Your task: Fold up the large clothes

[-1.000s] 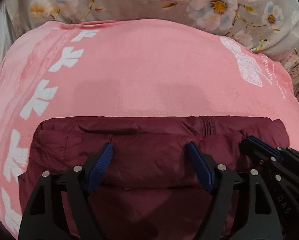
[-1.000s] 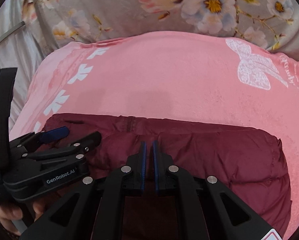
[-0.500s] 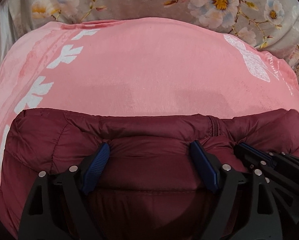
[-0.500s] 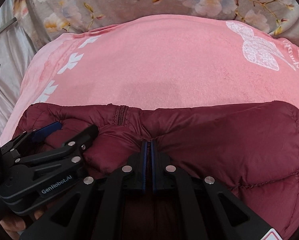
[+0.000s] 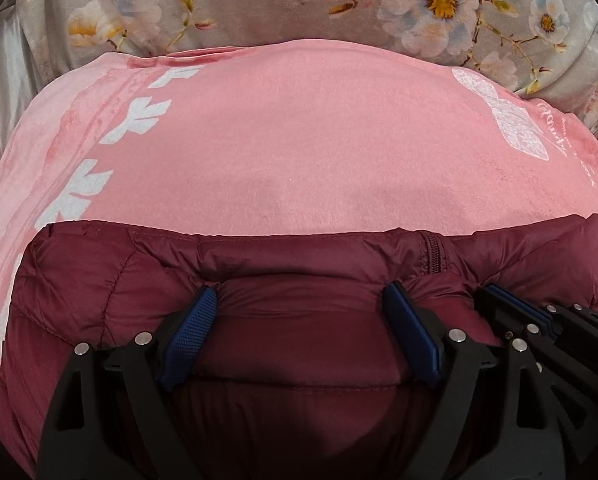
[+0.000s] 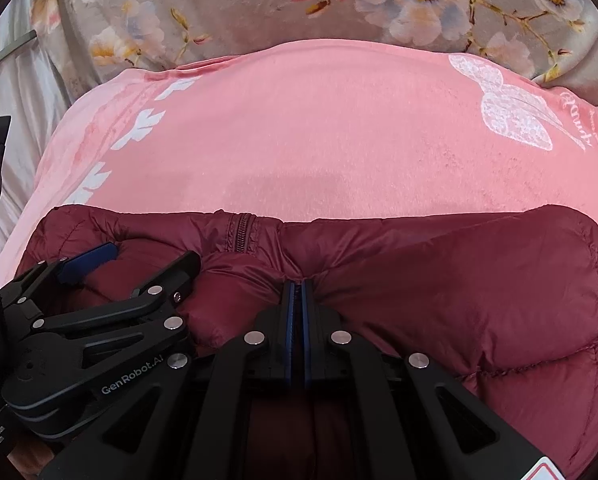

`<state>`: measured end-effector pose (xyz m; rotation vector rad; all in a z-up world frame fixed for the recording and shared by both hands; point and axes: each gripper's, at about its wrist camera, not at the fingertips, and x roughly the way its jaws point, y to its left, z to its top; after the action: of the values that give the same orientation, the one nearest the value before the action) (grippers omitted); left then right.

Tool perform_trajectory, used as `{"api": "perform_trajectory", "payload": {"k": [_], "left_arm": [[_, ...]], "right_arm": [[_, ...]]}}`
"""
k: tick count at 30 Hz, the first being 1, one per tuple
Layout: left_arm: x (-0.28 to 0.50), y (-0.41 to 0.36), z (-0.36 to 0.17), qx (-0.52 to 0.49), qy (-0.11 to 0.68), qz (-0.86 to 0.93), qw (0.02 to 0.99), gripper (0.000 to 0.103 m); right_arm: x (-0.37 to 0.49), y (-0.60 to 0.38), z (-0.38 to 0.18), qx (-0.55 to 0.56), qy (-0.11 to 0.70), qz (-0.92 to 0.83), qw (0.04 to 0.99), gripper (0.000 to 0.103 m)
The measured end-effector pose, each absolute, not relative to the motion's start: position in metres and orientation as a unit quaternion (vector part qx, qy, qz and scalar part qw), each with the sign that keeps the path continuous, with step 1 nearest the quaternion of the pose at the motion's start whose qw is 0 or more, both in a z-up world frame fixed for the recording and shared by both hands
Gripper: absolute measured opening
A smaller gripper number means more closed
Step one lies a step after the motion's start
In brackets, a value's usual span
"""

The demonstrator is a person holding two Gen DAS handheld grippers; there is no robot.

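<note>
On the pink blanket, as the left wrist camera shows it, a maroon puffer jacket lies in a folded bundle along the blanket's near side. The left gripper has its jaws wide apart, both blue pads pressed down into the jacket with a soft roll of fabric bulging between them. The jacket's zipper runs up over the far fold, just beyond the right-hand pad. Beside that pad, the right gripper comes in from the right, its blue-lined tips buried in the jacket. Beyond the blanket lies a grey floral bedspread.

Over the same blanket, the right wrist camera shows the right gripper with its jaws together, clamped on a pinch of the puffer jacket just below the far fold. The zipper sits to the left of the pinch. Further left, the left gripper rests on the jacket, jaws spread. White leaf prints edge the blanket's left side, and the floral bedspread lies beyond it.
</note>
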<state>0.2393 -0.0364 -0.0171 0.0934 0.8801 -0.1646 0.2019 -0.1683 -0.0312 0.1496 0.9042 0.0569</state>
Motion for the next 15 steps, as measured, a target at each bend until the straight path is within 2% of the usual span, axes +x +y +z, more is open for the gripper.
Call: {"api": "perform_trajectory", "payload": {"k": [15], "left_arm": [[0.2416, -0.0393, -0.0179, 0.050, 0.424, -0.071, 0.901, 0.084]], "right_arm": [[0.2047, -0.1743, -0.0329, 0.105, 0.430, 0.036, 0.896, 0.001]]}}
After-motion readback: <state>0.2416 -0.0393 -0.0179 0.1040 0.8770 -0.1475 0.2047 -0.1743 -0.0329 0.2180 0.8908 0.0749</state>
